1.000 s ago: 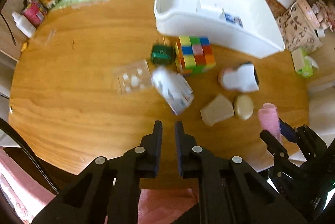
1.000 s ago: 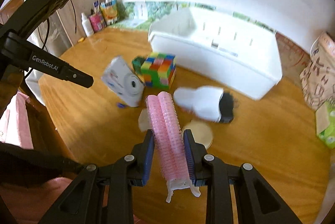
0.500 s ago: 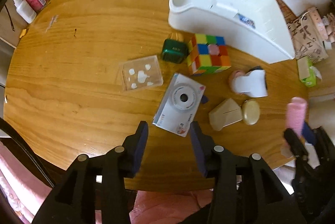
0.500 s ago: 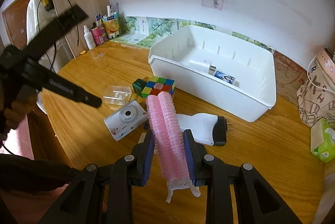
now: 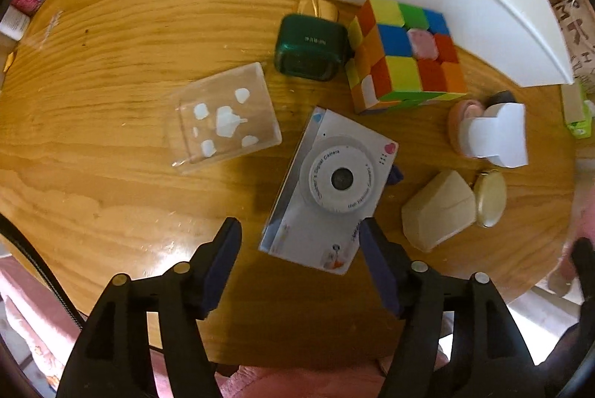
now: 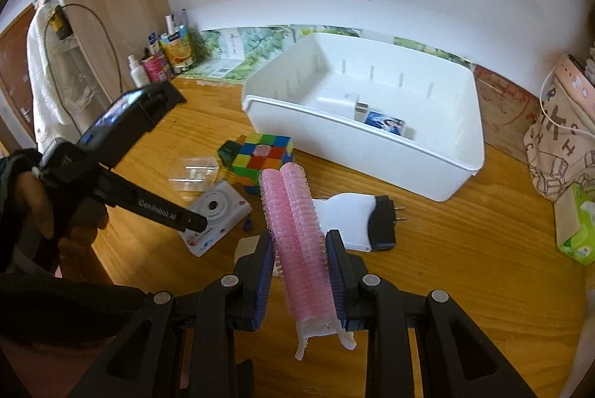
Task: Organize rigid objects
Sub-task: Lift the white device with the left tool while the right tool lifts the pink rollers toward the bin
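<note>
A white toy camera (image 5: 331,186) lies face up on the wooden table (image 5: 111,37). My left gripper (image 5: 297,245) hangs straight over its near end, jaws opening, the camera's lower edge between the fingertips with no pad pressing it. My right gripper (image 6: 299,271) is shut on a pink hair roller clip (image 6: 293,230), held above the table. A coloured puzzle cube (image 5: 405,56), a green box (image 5: 310,47) and a clear plastic case (image 5: 225,119) lie beyond the camera. The white bin (image 6: 372,152) stands behind them with a charger and a small card inside.
A white plug adapter (image 5: 494,134), a beige box (image 5: 438,210) and a round compact (image 5: 491,199) lie right of the camera. Bottles and packets (image 6: 163,60) line the back left; a patterned bag (image 6: 561,138) and a tissue pack (image 6: 576,230) sit far right.
My left gripper dropped toward the camera and its jaws went from shut to apart. The right gripper kept the pink roller and rose slightly.
</note>
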Demonstrator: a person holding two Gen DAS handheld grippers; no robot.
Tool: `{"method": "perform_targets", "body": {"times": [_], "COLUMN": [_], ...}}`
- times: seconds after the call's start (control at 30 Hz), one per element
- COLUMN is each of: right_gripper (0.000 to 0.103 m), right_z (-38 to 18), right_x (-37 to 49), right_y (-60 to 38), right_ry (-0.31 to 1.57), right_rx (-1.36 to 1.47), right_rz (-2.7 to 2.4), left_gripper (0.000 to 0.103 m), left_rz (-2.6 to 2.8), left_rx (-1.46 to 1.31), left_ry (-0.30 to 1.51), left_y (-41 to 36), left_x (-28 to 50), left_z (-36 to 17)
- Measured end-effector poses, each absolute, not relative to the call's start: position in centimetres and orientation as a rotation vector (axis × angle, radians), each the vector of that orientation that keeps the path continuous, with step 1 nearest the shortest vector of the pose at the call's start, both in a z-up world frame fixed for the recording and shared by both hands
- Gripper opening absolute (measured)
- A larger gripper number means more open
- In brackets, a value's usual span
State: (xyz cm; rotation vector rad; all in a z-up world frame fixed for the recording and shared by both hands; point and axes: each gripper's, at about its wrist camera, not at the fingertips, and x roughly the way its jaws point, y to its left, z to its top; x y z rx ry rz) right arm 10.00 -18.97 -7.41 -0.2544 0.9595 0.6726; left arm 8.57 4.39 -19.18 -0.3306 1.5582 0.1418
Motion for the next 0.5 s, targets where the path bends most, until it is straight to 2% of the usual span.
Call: {"method": "perform_targets", "body": {"times": [0.07,0.5], "right_gripper": [0.028,0.028], "right_z": [-7.6,-8.0], "right_x": [10.6,12.0], "right_y": [-19.2,-19.2], "right_ry": [0.968,0.981], "right_rx": [-0.244,-0.227], "right_rz": [0.655,0.675], "left_gripper": [0.076,0.076], "left_rz": [0.130,0.116], "left_rx": [-0.336,-0.297], "left_ry": [1.566,1.621], "left_y": [4.2,2.3], "left_x": [9.0,11.8], "left_z": [-19.6,-21.2]}}
